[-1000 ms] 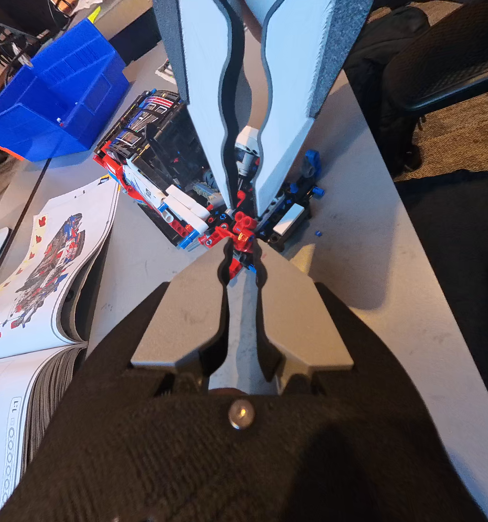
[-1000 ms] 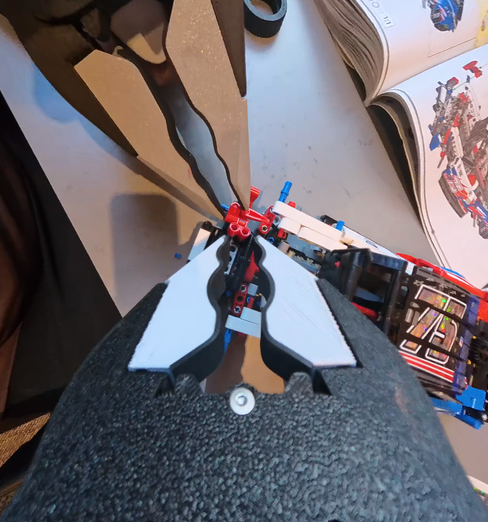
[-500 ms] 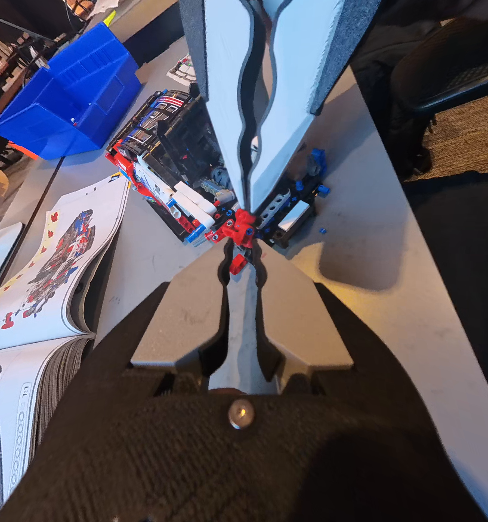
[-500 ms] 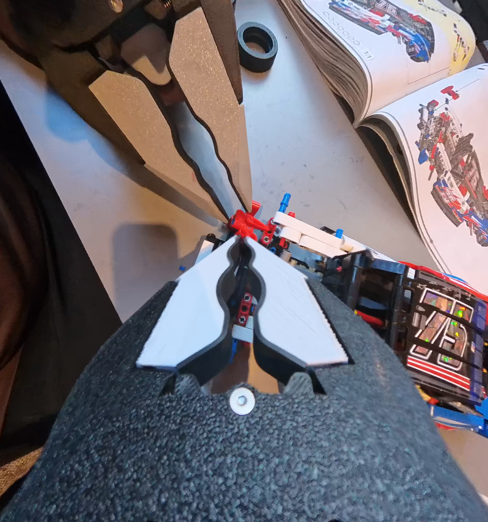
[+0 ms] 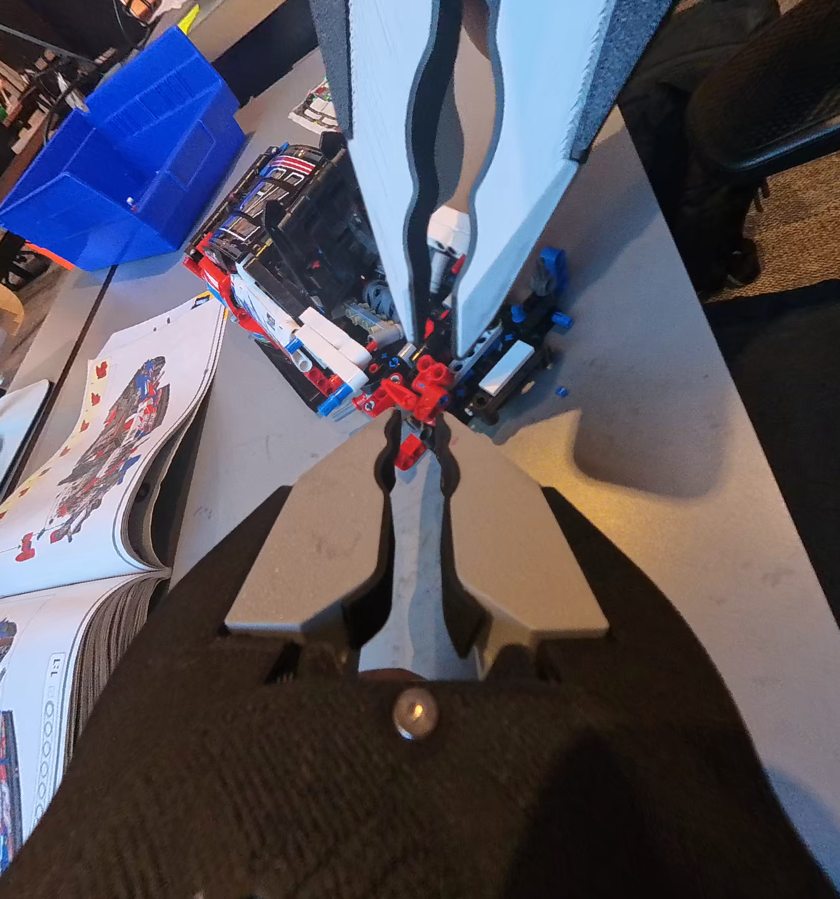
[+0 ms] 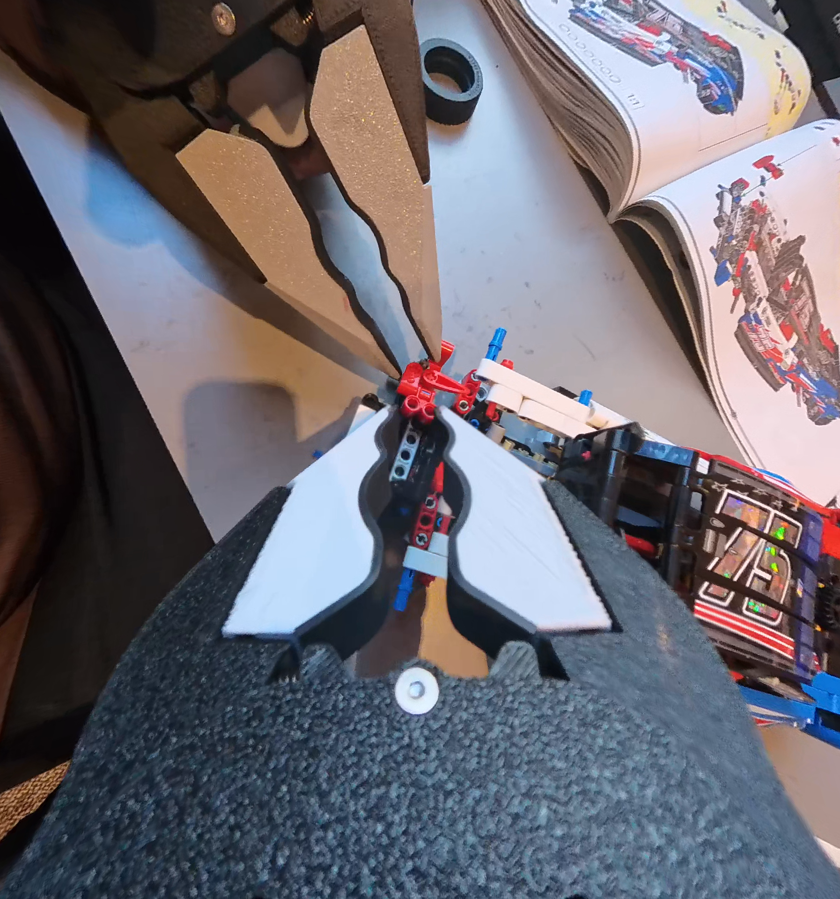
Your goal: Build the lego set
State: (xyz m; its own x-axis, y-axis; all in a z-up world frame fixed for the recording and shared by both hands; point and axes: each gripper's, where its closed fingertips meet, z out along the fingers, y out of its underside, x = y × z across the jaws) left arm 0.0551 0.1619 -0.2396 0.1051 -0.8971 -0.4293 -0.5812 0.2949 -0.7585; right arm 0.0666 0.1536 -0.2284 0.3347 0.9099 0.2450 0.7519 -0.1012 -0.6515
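A black, red, white and blue Lego car (image 5: 282,243) lies on the grey table (image 5: 651,559), its open front frame toward me; it also shows in the right wrist view (image 6: 724,549). My left gripper (image 5: 415,422) is shut on a small red piece (image 5: 411,451) that joins a red cluster (image 5: 428,384) at the car's front end. My right gripper (image 6: 414,412), with white fingers (image 6: 505,525), is slightly open. It straddles the car's front frame, and its tips are just behind the red cluster (image 6: 420,386). The two grippers point at each other, tips almost touching.
An open instruction book (image 5: 92,462) lies left of the car and shows in the right wrist view too (image 6: 700,160). A blue bin (image 5: 116,160) stands behind the book. A black rubber ring (image 6: 449,80) lies by the book. A loose blue pin (image 5: 560,390) lies near the table's edge. A chair (image 5: 788,97) stands beyond it. Less than 4 cm separates the two grippers' tips. The loose blue pin (image 5: 560,390) is about 5 centimeters from both grippers' fingertips.
My right gripper's fingers, spread a second ago, closed tip to tip half a second ago and have now spread again. My left gripper has kept hold of the red piece.
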